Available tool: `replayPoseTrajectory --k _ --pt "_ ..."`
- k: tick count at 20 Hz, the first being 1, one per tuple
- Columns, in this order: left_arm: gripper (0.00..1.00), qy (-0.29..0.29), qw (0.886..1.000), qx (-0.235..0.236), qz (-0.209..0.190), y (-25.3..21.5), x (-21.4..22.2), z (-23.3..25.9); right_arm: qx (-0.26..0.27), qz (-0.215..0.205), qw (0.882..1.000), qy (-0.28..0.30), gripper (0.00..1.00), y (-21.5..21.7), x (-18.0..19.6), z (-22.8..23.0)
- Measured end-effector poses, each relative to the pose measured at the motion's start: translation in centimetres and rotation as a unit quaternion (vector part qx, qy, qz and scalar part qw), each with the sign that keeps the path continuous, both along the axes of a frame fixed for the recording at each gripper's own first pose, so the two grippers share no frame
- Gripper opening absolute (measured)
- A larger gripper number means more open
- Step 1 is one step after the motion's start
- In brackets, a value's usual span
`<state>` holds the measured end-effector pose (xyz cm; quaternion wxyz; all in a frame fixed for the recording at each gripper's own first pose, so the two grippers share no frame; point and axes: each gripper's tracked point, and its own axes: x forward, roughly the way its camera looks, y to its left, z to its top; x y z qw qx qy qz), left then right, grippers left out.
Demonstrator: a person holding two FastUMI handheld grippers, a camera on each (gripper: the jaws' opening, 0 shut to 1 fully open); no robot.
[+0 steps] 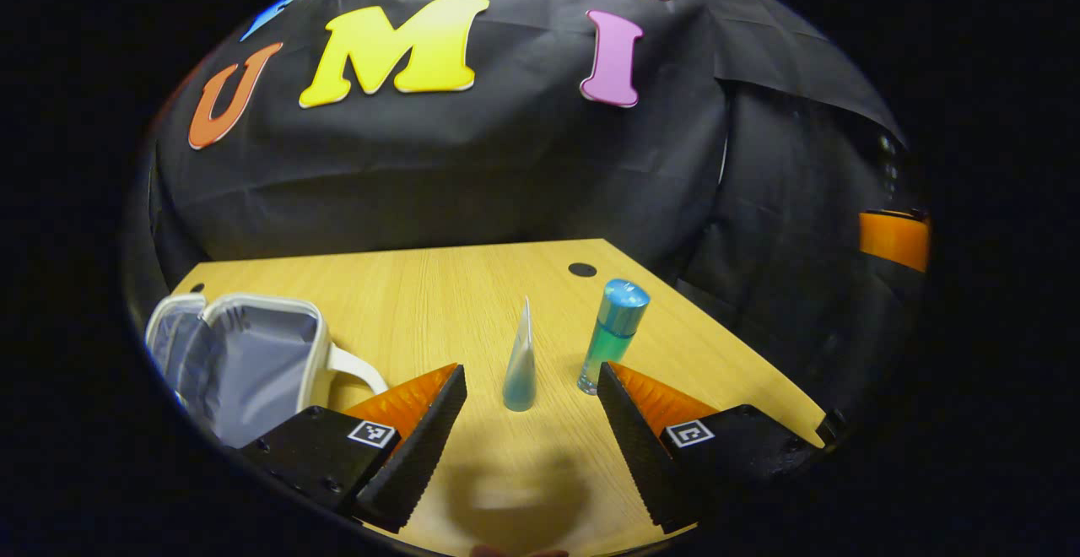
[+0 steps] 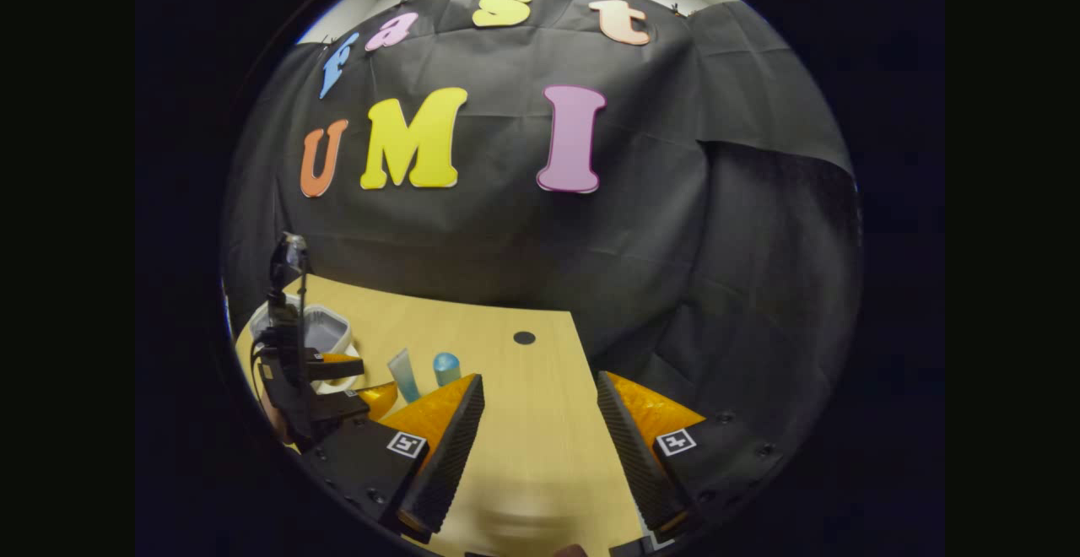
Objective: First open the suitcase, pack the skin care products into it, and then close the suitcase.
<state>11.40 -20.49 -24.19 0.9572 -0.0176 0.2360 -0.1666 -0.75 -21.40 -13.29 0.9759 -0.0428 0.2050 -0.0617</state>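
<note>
1. Two skin care items stand on the wooden table (image 1: 439,287): a slim pale blue tube (image 1: 520,371), upright on its cap with the crimped end up, and a teal bottle (image 1: 613,333) with a metallic blue cap, also upright, just beside it toward the right edge.
2. No writing can be read on either; any label is too small to tell.
3. Small square black-and-white markers sit on both grippers' finger mounts.
4. At the table's left edge the suitcase (image 1: 245,363), a small white-rimmed case with grey lining and a white handle, lies unzipped with its lid raised.
5. Spread wide and holding nothing, the left gripper (image 1: 531,422) hovers over the near edge, the tube in line with the gap between its fingers.
6. Likewise released and empty, the right gripper (image 2: 540,435) hangs above bare wood near the right edge.
7. A round dark hole (image 1: 582,269) marks the far right corner.
8. From the right gripper view, the left gripper stands before the suitcase, partly hiding it.
</note>
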Motion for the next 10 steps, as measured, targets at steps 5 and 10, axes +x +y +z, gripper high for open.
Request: replayPoseTrajectory --k 5,10 --pt "1.00 0.043 0.998 0.002 0.044 0.2 2.6 -5.7 0.006 -0.008 1.000 0.030 0.80 -0.9 -0.1 -2.6" --pt "0.92 0.048 0.997 0.017 0.058 0.3 4.5 -7.6 0.010 -0.003 0.999 0.044 0.80 -1.0 0.6 -4.0"
